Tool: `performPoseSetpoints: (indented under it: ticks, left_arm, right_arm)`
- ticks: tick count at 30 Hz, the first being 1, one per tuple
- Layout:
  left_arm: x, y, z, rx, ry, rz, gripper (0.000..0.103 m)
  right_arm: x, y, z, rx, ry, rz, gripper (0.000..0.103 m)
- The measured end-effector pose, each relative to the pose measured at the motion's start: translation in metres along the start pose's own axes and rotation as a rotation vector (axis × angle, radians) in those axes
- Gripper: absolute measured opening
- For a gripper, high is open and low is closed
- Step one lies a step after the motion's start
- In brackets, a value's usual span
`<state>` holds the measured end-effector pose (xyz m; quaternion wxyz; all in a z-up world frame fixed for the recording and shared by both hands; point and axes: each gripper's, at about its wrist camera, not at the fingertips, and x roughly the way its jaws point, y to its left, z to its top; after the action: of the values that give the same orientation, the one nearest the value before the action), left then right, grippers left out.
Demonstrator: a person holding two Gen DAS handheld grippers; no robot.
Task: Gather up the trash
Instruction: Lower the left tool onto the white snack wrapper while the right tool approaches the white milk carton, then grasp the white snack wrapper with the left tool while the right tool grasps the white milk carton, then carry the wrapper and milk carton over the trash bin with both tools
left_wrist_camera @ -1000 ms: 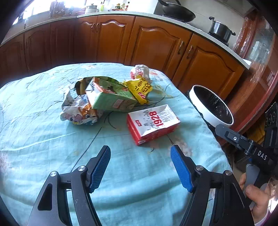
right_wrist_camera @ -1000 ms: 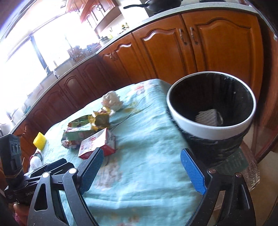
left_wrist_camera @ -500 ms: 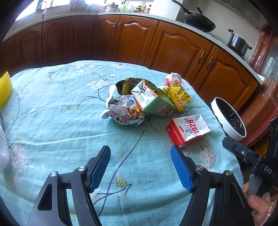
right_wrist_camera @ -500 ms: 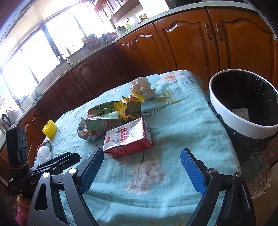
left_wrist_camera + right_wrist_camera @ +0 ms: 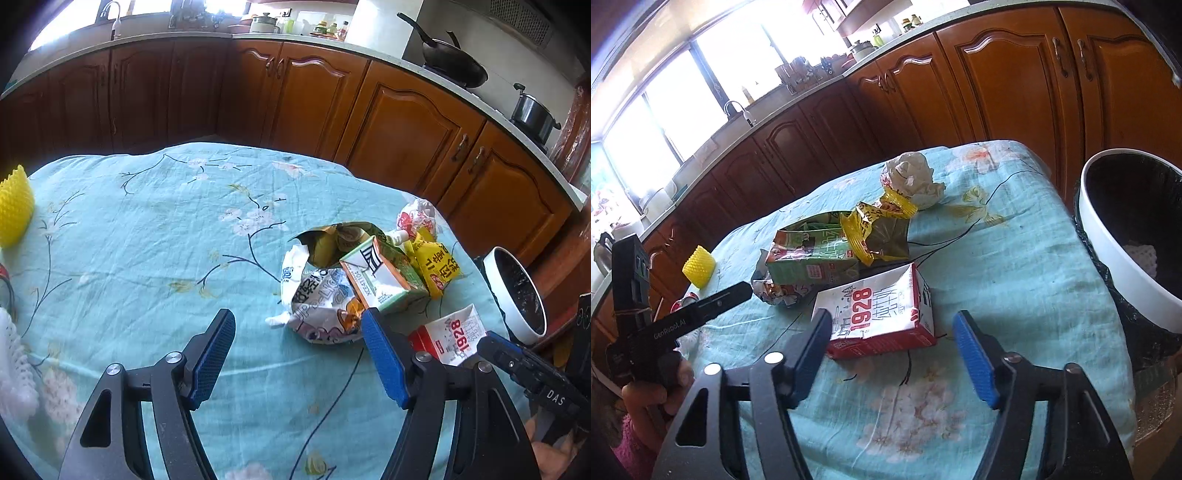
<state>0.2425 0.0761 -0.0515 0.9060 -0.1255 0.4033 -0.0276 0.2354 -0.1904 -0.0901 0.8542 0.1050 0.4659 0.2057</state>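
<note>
A trash pile lies on the light blue tablecloth (image 5: 147,258): a red-and-white "1928" carton (image 5: 882,306), a green carton (image 5: 812,258), a yellow wrapper (image 5: 875,229), a crumpled paper ball (image 5: 912,177) and a crumpled printed bag (image 5: 321,306). My right gripper (image 5: 890,321) hovers at the red-and-white carton (image 5: 448,336). Its jaws are closing with the carton's near end between them, and the right pad still stands clear of it. My left gripper (image 5: 297,317) is open and empty, just short of the printed bag. A white-rimmed bin (image 5: 1108,258) with a black liner stands past the table's right edge.
A yellow spiky cup (image 5: 13,210) and a white knitted item (image 5: 11,362) sit at the table's left side. Wooden cabinets (image 5: 406,122) run behind the table, with a wok (image 5: 454,66) and pot (image 5: 532,114) on the counter. A hand (image 5: 653,391) holds the left gripper.
Both views swung left, so the pile and bin slid right. The right gripper came close over the red-and-white carton and its jaws narrowed. The left gripper's jaws kept their width.
</note>
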Motion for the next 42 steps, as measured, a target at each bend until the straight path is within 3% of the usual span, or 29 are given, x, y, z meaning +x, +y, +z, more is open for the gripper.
performPoseSetpoints:
  ticks: [2,5,6,8,9,11,13,14,15,17,18,22,28,29,30,32,36,42]
  left_arm:
    - [0.01,-0.002,0.004,0.008,0.012,-0.002,0.07]
    - [0.026,-0.003,0.009,0.016,0.031,-0.011,0.067]
    - [0.032,-0.002,0.01,0.018,0.038,-0.023,0.065]
    - [0.04,-0.001,0.012,0.017,0.047,-0.054,0.056]
    - [0.043,0.0,0.013,0.014,0.046,-0.072,0.052]
    - [0.046,0.0,0.016,0.019,0.042,-0.101,0.037]
    - [0.046,0.001,0.015,0.036,0.04,-0.105,0.034]
    - [0.045,0.001,0.014,0.042,0.037,-0.111,0.031]
    - [0.043,0.002,0.012,0.045,0.035,-0.116,0.03]
    - [0.035,0.005,0.008,0.043,0.031,-0.125,0.029]
    - [0.029,0.006,0.006,0.038,0.031,-0.132,0.029]
    - [0.01,0.019,-0.004,-0.007,0.034,-0.164,0.029]
    - [-0.011,0.034,-0.014,-0.056,0.039,-0.181,0.029]
    - [-0.015,0.033,-0.016,-0.06,0.041,-0.185,0.029]
    - [-0.017,0.033,-0.016,-0.059,0.041,-0.188,0.029]
    - [-0.023,0.027,-0.017,-0.049,0.035,-0.193,0.029]
    - [-0.033,0.012,-0.019,-0.021,0.028,-0.228,0.029]
    - [-0.037,-0.025,-0.028,0.05,0.044,-0.292,0.029]
  right_arm:
    - [0.003,0.001,-0.002,-0.007,0.022,0.006,0.032]
    - [0.0,0.007,-0.012,-0.028,0.041,0.033,0.029]
    - [-0.003,0.01,-0.017,-0.042,0.052,0.043,0.024]
    - [-0.005,0.017,-0.028,-0.059,0.094,0.086,0.013]
    - [-0.006,0.022,-0.034,-0.073,0.127,0.119,0.013]
    - [-0.008,0.029,-0.043,-0.106,0.159,0.143,0.017]
    - [-0.013,0.031,-0.044,-0.134,0.142,0.127,0.021]
    - [-0.015,0.03,-0.042,-0.148,0.131,0.112,0.032]
    - [-0.017,0.029,-0.038,-0.16,0.117,0.1,0.051]
    - [-0.018,0.026,-0.027,-0.181,0.089,0.088,0.075]
    - [-0.018,0.027,-0.022,-0.205,0.075,0.085,0.079]
    - [0.002,0.04,-0.004,-0.354,0.104,0.068,0.079]
    - [0.035,0.063,-0.004,-0.532,0.179,0.055,0.078]
    - [0.038,0.064,-0.006,-0.542,0.191,0.054,0.076]
    - [0.04,0.067,-0.008,-0.554,0.203,0.049,0.061]
    - [0.04,0.069,-0.015,-0.572,0.201,0.015,0.056]
    - [0.023,0.064,-0.022,-0.507,0.17,0.0,0.056]
    - [-0.02,0.021,-0.023,-0.272,0.075,-0.043,0.055]
